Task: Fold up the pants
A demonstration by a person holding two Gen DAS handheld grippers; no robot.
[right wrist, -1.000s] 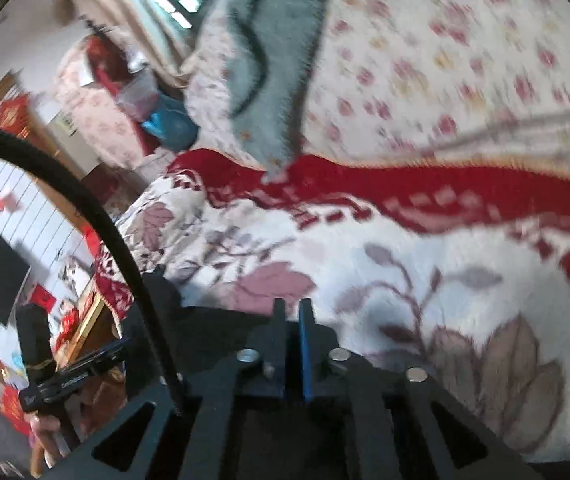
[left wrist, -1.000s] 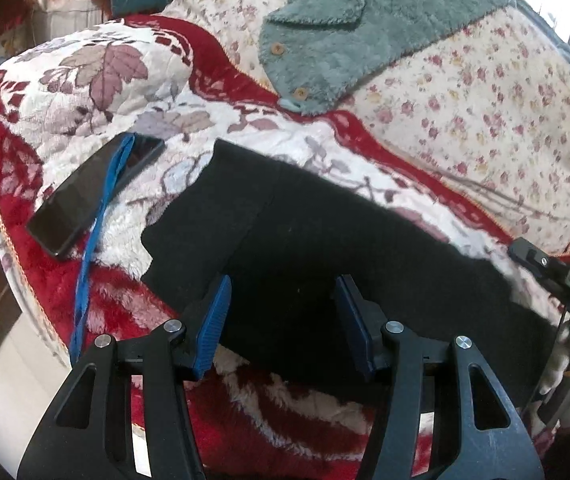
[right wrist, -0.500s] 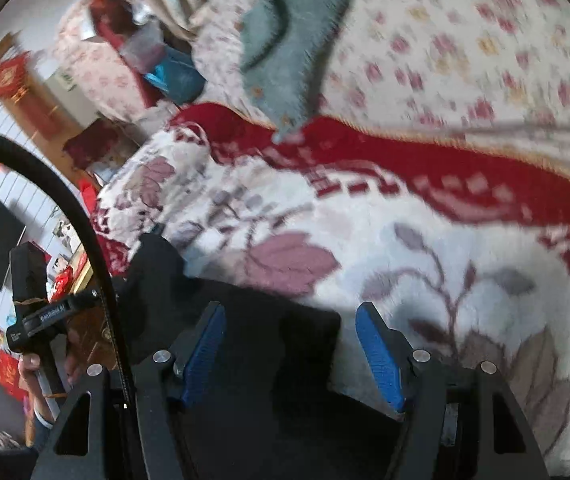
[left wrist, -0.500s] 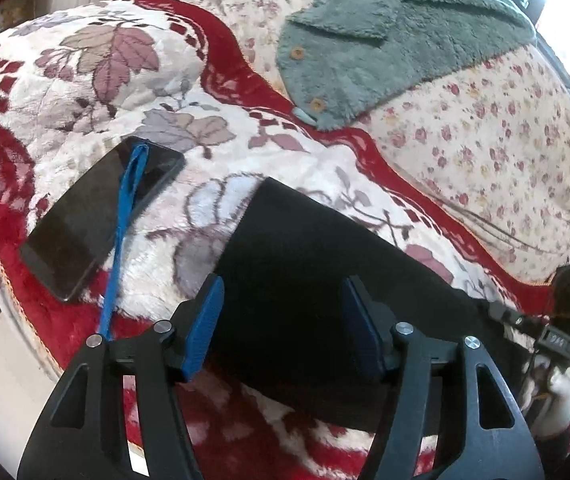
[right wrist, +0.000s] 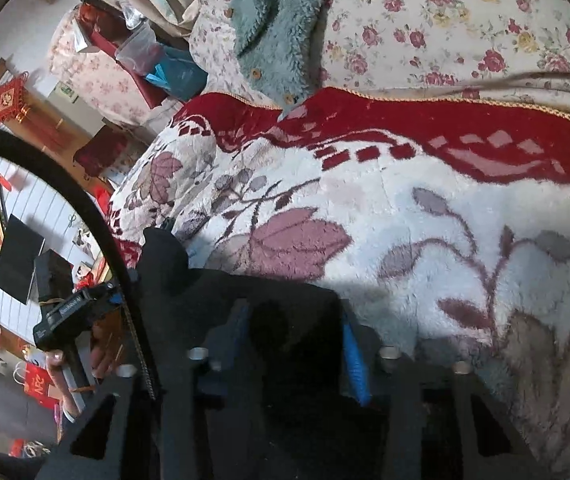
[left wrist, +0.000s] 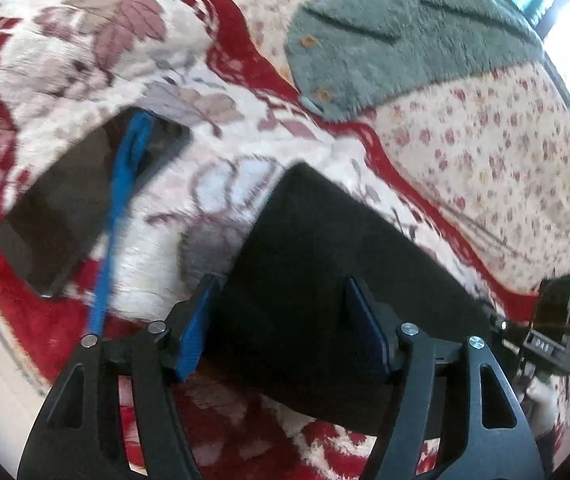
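The black pants (left wrist: 325, 264) lie folded flat in a long rectangle on the red and white leaf-patterned blanket (left wrist: 85, 52). My left gripper (left wrist: 281, 320) is open over the near left end of the pants, its blue pads apart. In the right wrist view the pants (right wrist: 285, 320) fill the lower middle, and my right gripper (right wrist: 297, 340) is open over their end. The left gripper and the hand holding it (right wrist: 65, 320) show at the left there.
A black phone (left wrist: 65, 200) with a blue strap (left wrist: 121, 196) lies on the blanket left of the pants. A teal fleece garment (left wrist: 397, 40) lies on the floral bedspread (left wrist: 505, 152) beyond. The bed edge drops off at the lower left.
My right gripper has opened and let go of the pants. My left gripper stayed open and moved closer over the pants' left end; the fold now lies flat.
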